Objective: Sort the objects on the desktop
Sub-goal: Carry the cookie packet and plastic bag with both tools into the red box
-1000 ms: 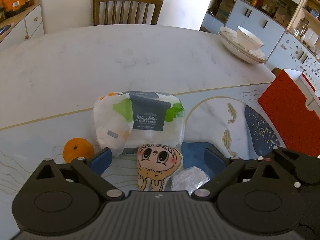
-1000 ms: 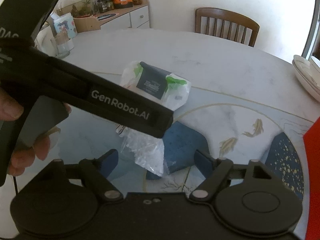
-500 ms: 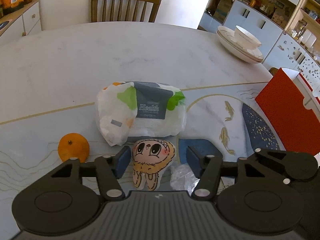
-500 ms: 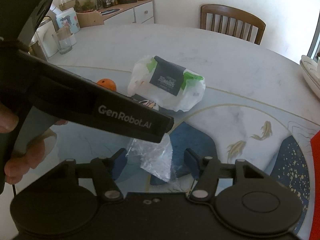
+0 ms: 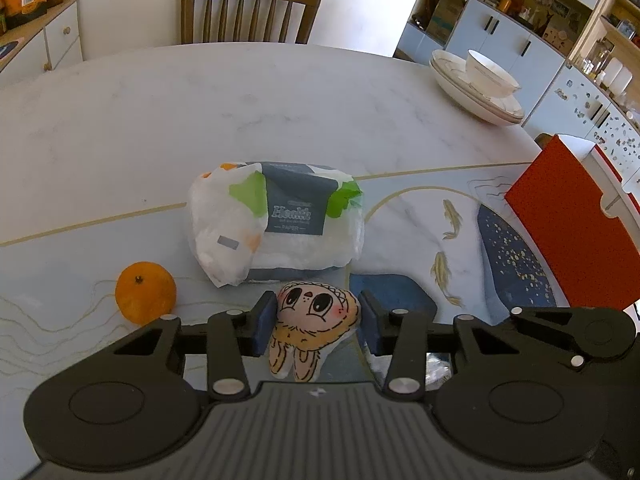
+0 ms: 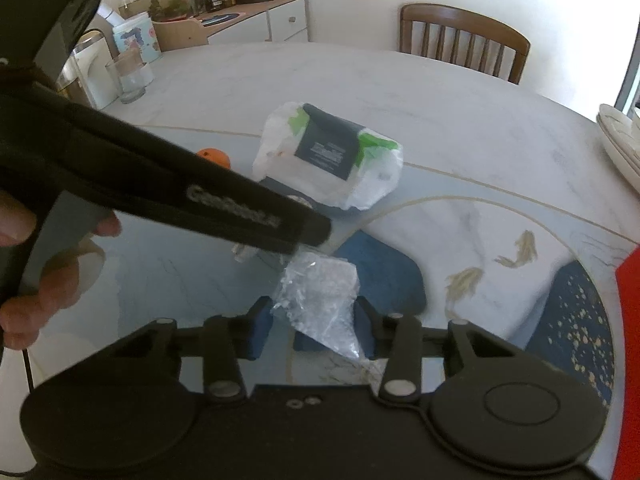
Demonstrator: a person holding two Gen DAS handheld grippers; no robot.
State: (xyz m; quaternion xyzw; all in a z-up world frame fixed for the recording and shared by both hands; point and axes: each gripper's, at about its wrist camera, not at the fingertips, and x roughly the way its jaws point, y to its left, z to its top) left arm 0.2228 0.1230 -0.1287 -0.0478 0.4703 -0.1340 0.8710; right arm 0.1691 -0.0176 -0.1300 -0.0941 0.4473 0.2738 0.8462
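- At the far left of the left wrist view, a round orange tangerine [image 5: 145, 293] sits on the pale marble-patterned table [image 5: 200, 120], just beside the left gripper's left finger and apart from it.
- Behind and to the right of it lies a soft white plastic pack of paper tissues with a dark grey label and green patches [image 5: 276, 224], flat on the table.
- The left gripper [image 5: 316, 322] has a small flat cloth doll with a cartoon face and tan body [image 5: 314, 324] between its blue pads; its jaws are closing, and both pads sit against the doll's sides.
- The doll lies right in front of the tissue pack, head toward it.
- To the right, a bright red cardboard box [image 5: 576, 232] stands at the table's edge, and beyond it a white bowl on stacked white plates [image 5: 480, 84].
- A brown wooden chair [image 5: 250, 10] stands at the far side of the table.
- In the right wrist view, a hand [image 6: 44, 280] holds the black body of the left gripper at the left.
- The right gripper [image 6: 314, 330] is closing its jaws around a crumpled clear plastic wrapper [image 6: 320, 292]; the wrapper sits between the blue pads, the left pad touching its edge, while contact at the right pad cannot be told.
- The wrapper lies over a dark blue patch printed on the table, in front of the tissue pack.
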